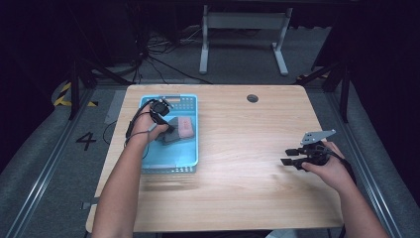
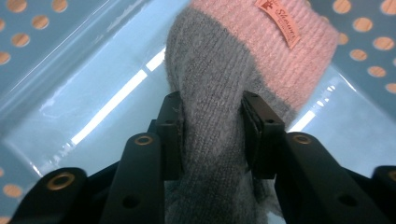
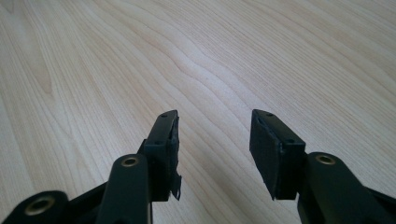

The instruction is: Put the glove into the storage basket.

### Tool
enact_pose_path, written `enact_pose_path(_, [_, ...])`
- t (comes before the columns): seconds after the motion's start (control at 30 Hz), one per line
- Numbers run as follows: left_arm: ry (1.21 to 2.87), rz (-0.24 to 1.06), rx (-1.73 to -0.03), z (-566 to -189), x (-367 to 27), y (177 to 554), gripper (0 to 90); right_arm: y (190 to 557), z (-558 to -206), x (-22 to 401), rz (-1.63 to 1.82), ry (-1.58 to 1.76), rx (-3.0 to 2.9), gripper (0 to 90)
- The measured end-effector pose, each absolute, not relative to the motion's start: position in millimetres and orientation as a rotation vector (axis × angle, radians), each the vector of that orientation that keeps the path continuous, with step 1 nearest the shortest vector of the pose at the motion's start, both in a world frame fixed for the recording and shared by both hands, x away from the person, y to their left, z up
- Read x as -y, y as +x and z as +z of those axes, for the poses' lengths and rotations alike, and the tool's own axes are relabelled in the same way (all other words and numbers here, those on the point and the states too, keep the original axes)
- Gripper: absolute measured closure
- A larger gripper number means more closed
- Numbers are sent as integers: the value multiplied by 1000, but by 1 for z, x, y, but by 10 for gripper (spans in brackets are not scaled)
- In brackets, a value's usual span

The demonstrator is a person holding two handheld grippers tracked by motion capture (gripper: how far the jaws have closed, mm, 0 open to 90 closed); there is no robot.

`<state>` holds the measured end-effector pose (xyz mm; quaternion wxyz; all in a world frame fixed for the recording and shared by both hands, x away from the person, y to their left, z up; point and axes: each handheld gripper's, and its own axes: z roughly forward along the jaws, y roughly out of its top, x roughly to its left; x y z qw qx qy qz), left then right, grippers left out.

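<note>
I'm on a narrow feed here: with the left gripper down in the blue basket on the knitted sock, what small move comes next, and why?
Probably open the left gripper fully, then lift clear. The grey and pink knitted sock lies in the blue perforated plastic basket with its grey part still between the pads, which seem to touch it. The right gripper hangs open over the light wooden table, empty.

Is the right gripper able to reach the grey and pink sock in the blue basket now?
Probably not without a long move: the right gripper hovers open over bare table, far from the blue basket. The left gripper already holds the sock there.
</note>
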<state>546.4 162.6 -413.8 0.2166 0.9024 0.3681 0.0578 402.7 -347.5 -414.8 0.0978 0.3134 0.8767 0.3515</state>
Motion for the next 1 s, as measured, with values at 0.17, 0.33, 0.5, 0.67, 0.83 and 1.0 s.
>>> enact_pose_path(0.17, [2512,246,-1011,-415,-161,546,497,403,-414,347,1043,926,-2595,534])
enact_pose_path(0.33, [2468,317,-1030,-408,-160,541,382,403,-414,345,1041,916,-2601,531])
enact_pose_path(0.5, [2411,328,-1008,-387,-157,524,349,405,-414,344,1041,909,-2603,526])
enact_pose_path(0.67, [2339,318,-939,-359,-147,494,336,407,-414,341,1041,905,-2611,519])
enact_pose_path(0.83, [2334,283,-892,-343,-133,460,316,408,-413,340,1038,903,-2613,515])
enact_pose_path(1.0, [2320,260,-821,-336,-122,429,313,407,-413,339,1037,897,-2615,512])
